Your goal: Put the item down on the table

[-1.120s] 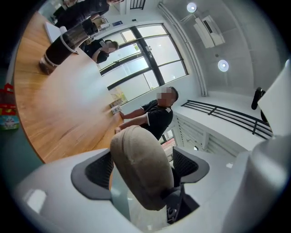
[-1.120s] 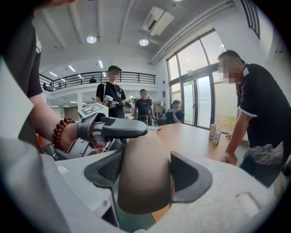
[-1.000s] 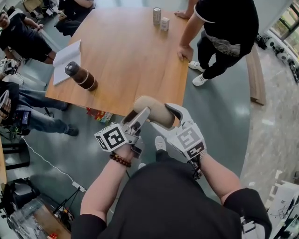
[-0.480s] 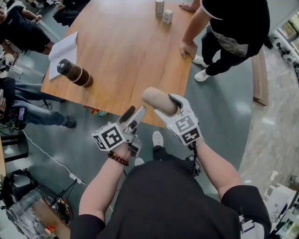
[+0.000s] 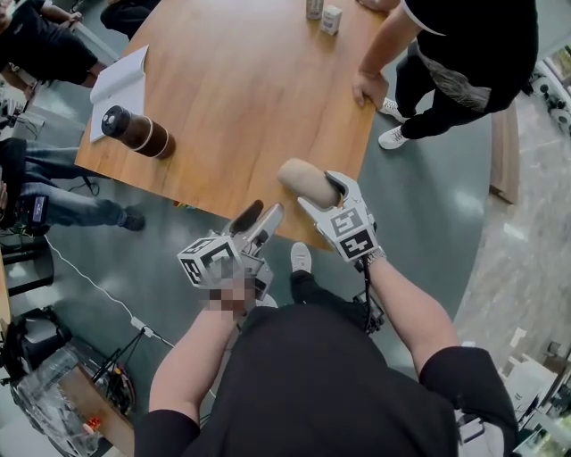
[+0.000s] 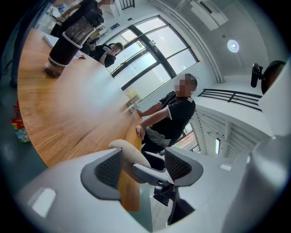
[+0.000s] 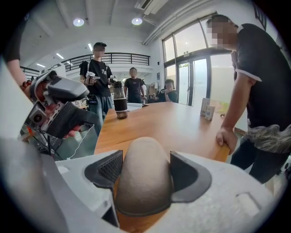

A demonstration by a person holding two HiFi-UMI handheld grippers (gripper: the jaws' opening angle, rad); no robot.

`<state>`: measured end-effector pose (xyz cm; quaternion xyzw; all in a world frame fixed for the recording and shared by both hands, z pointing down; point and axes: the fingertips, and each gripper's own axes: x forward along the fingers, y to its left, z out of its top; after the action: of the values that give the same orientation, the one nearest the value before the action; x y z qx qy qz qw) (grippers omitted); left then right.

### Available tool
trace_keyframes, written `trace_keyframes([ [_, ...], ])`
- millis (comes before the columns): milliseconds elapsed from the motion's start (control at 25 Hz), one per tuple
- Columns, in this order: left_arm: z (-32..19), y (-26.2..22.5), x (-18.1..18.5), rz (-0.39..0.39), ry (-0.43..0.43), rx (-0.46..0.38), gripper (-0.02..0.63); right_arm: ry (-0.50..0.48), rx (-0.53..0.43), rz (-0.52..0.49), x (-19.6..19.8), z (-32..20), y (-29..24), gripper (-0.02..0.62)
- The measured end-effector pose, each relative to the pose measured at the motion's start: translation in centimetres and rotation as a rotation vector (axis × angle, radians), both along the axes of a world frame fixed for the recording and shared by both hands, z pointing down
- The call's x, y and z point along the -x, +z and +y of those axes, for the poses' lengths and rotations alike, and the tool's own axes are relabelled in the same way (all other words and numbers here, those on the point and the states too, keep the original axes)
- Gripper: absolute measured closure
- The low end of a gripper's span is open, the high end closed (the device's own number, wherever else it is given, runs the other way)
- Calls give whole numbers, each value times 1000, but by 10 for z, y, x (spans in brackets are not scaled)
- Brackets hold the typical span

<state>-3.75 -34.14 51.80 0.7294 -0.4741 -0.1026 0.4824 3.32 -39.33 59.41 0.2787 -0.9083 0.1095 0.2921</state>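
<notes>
A tan, rounded, roll-shaped item [image 5: 302,177] hangs over the near edge of the wooden table [image 5: 250,89]. My right gripper [image 5: 314,186] is shut on it, and its pads press both sides of the item [image 7: 143,177] in the right gripper view. My left gripper [image 5: 260,216] is lower and to the left, off the table's edge and apart from the item. Its jaws are closing with nothing between them. In the left gripper view the item [image 6: 123,148] lies beyond the left gripper [image 6: 143,166].
A dark bottle with pale bands [image 5: 134,132] stands near the table's left edge, beside a white notebook [image 5: 120,78]. Small boxes [image 5: 330,18] sit at the far end. A person's hand [image 5: 366,89] rests on the right edge. Other people stand round the table.
The left gripper has come off the item's end and drawn back. The right gripper has carried the item forward, over the table's near edge.
</notes>
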Motion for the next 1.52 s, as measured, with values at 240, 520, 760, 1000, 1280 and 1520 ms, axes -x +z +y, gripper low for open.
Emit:
trace_keyframes([
  [240, 1, 2, -2, 9, 0, 9, 323, 6, 18, 28, 1, -1, 23, 282],
  [520, 4, 1, -4, -4, 16, -7, 367, 6, 44, 42, 3, -1, 34, 279],
  [760, 5, -6, -1, -128, 39, -49, 428, 7, 11, 45, 3, -2, 25, 267],
  [1000, 14, -12, 3, -246, 76, -94, 537, 50, -34, 10, 2, 11, -9, 268],
  [1280, 30, -31, 0, -331, 129, -168, 597, 98, -111, -63, 5, 47, -68, 446],
  [1520, 52, -50, 1, -376, 165, -237, 597, 136, -162, -79, 10, 86, -106, 603],
])
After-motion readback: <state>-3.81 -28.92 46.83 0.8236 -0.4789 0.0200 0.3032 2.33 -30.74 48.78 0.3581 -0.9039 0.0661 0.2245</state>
